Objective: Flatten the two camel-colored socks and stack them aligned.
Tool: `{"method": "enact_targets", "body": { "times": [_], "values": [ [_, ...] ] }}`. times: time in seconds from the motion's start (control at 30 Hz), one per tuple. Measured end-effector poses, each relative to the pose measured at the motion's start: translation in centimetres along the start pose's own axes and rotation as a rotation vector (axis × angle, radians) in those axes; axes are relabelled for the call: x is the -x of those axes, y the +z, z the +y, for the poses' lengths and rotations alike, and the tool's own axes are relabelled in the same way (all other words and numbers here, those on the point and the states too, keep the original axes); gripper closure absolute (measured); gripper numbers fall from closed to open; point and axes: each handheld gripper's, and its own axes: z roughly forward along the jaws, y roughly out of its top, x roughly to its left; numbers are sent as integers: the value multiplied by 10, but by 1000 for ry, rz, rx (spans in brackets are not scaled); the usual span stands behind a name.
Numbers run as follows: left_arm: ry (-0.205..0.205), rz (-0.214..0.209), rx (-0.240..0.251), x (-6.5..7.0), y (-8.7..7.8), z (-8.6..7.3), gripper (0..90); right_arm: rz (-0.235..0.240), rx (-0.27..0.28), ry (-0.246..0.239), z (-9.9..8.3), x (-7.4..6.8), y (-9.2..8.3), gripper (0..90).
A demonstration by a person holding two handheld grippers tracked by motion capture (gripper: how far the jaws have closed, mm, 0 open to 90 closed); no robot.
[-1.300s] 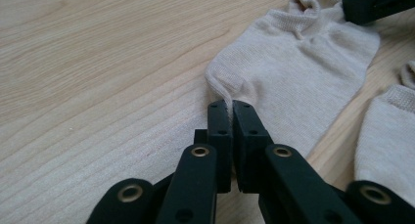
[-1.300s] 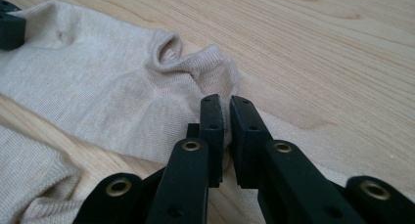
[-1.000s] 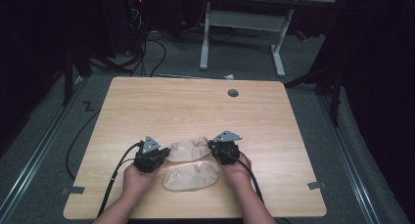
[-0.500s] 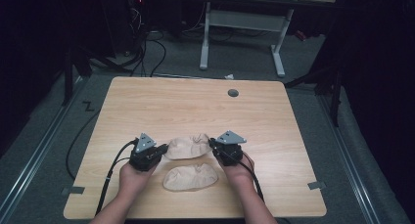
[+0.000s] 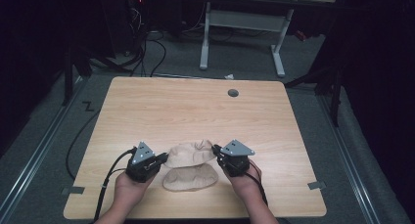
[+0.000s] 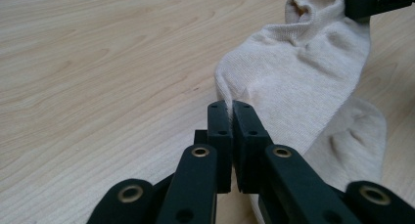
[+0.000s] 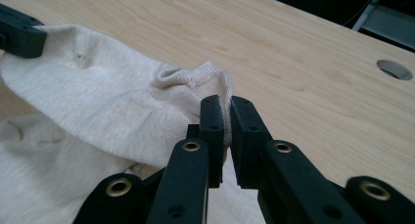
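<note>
Both pairs of jaws were pinched tight on one soft beige knitted sock (image 5: 188, 154): our left gripper (image 5: 157, 160) held one end, our right gripper (image 5: 217, 154) the other, near the pale wooden tabletop's (image 5: 195, 111) front edge, above a second beige sock (image 5: 191, 177).

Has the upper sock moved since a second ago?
Yes. The upper sock, pinched by both hand-held grippers, has shifted toward the table's far edge, away from the lower sock.
</note>
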Motion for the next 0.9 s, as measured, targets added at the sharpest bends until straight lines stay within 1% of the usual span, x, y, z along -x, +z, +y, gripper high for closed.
{"method": "enact_targets", "body": {
  "times": [0.07, 0.2, 0.43, 0.5, 0.57, 0.67, 0.8, 0.9],
  "values": [
    [1, -6, -3, 2, -1, -1, 870, 3, -10, -10, -3, -2, -3, 845],
    [5, -25, -17, 10, -5, -6, 870, 10, -16, -15, -10, -7, -11, 845],
    [29, -48, -66, 24, -10, -18, 870, 31, -56, -46, -24, -17, -19, 844],
    [36, -48, -78, 27, -11, -21, 870, 40, -67, -43, -27, -18, -19, 843],
    [39, -48, -89, 28, -11, -23, 870, 45, -82, -39, -30, -19, -19, 843],
    [40, -52, -111, 29, -9, -26, 870, 54, -95, -50, -34, -21, -17, 843],
    [59, -34, -141, 29, -3, -30, 868, 66, -122, -53, -37, -22, -15, 836],
    [51, -34, -168, 26, 1, -34, 868, 82, -149, -50, -40, -22, -11, 827]
  ]
}}
